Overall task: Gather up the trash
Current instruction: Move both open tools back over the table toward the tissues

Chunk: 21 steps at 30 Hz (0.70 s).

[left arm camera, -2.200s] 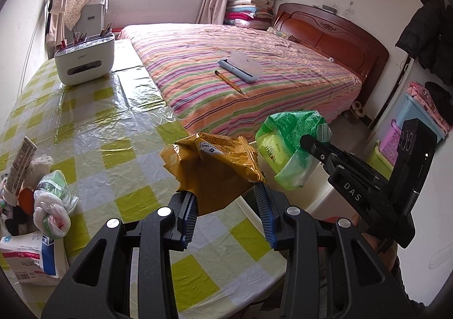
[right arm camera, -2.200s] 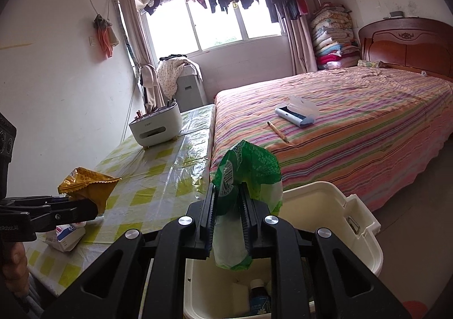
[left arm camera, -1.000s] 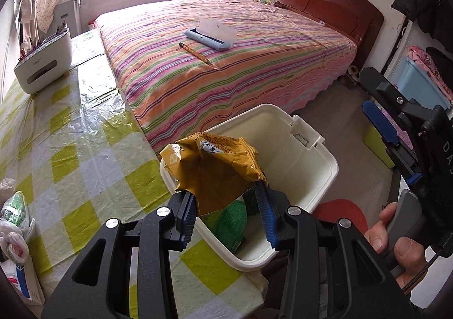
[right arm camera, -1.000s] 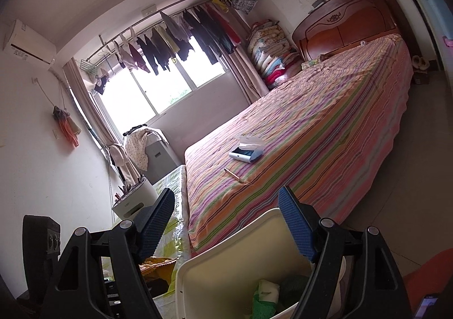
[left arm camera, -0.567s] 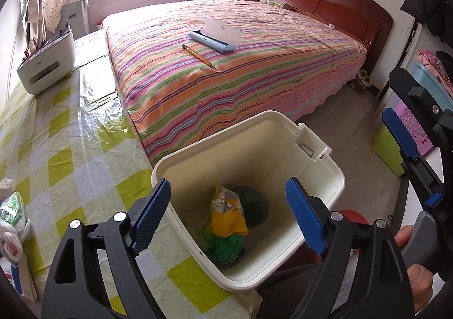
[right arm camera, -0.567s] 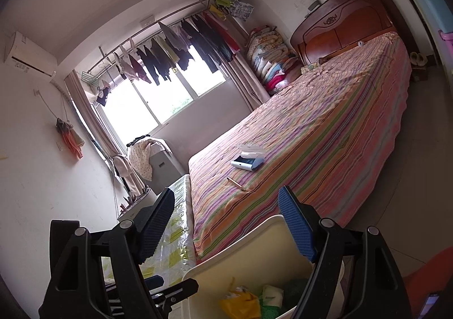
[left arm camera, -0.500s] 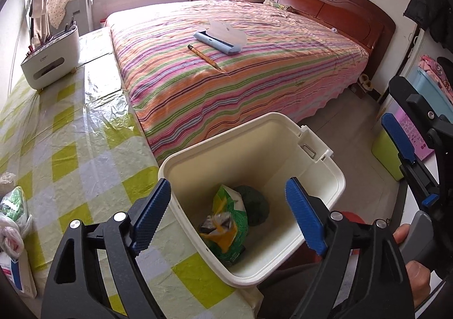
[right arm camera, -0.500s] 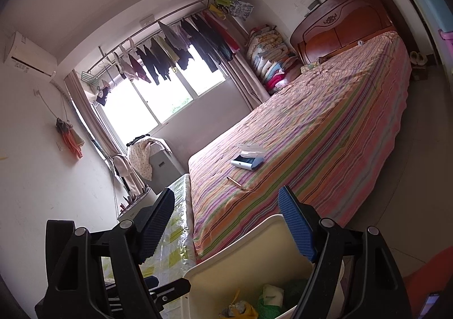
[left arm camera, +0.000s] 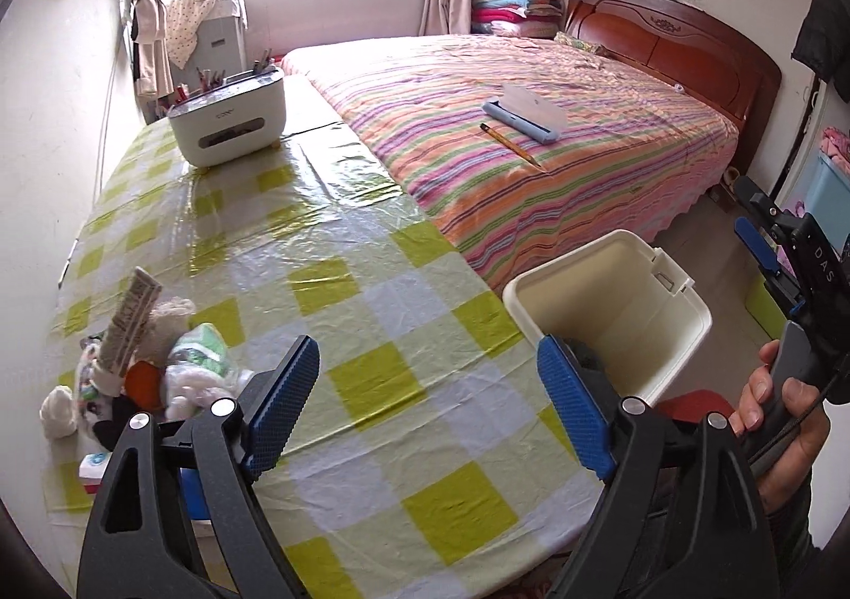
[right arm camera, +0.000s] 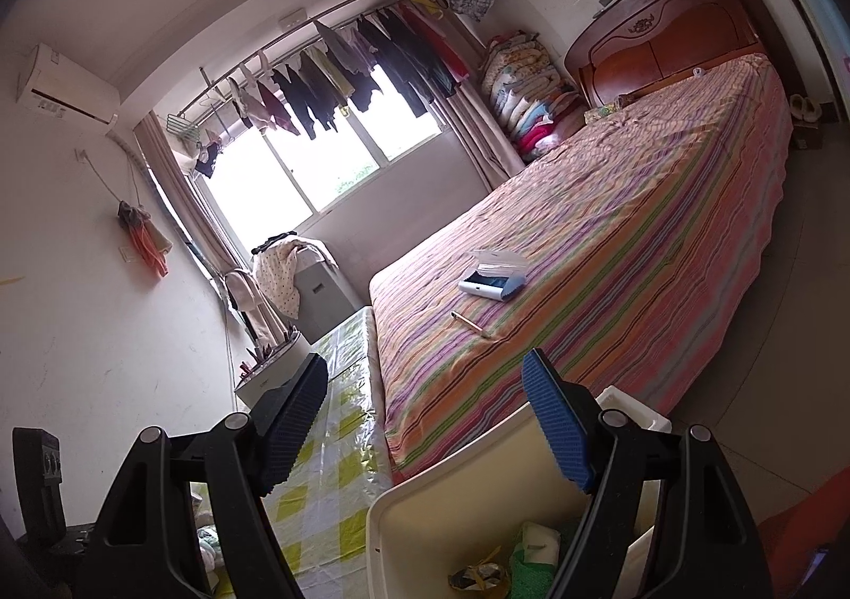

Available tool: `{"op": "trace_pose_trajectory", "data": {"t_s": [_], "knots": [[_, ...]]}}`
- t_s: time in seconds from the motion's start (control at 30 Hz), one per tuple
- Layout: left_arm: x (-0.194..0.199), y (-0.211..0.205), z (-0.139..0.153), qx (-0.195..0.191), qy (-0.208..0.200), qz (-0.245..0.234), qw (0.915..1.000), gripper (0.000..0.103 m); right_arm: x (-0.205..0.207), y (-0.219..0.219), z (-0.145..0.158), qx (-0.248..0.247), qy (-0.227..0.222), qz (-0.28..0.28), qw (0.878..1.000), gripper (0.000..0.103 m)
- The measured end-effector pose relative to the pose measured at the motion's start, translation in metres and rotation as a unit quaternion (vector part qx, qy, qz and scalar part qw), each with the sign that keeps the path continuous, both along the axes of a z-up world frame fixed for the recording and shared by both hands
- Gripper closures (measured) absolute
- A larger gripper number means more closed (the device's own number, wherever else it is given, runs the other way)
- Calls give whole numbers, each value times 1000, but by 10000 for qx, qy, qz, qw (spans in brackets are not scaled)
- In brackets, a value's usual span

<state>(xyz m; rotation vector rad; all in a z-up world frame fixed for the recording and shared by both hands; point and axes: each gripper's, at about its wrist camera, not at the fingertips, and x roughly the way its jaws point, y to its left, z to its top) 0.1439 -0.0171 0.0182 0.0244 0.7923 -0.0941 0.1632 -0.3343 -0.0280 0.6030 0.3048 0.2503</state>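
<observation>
Now the bin [left arm camera: 685, 317] sits right of the empty left gripper [left arm camera: 430, 407] (jaws wide).

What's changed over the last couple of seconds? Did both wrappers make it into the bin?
Yes. The right gripper dropped the green bag into the white bin; the left gripper carried the yellow wrapper over, its jaws have just been opening, and it swung back above the checked table, empty. The trash pile, the tissue box and the pencil on the bed stayed put.
</observation>
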Motion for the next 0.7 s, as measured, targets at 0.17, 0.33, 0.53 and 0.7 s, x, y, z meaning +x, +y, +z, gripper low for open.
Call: {"op": "trace_pose_trajectory", "data": {"t_s": [0.17, 0.33, 0.53, 0.7], "knots": [[-18, 56, 19, 202, -282, 509, 9981, 20, 4, 22, 6, -144, -27, 181, 9997, 29], [-25, 110, 24, 47, -356, 1066, 9936, 20, 7, 46, 13, -267, -68, 359, 9990, 29], [-28, 155, 17, -246, -374, 1488, 9879, 20, 14, 76, 18, -405, -61, 686, 9968, 29], [-26, 191, 16, -442, -239, 1747, 9833, 20, 14, 101, 20, -564, -87, 949, 9939, 29]]}}
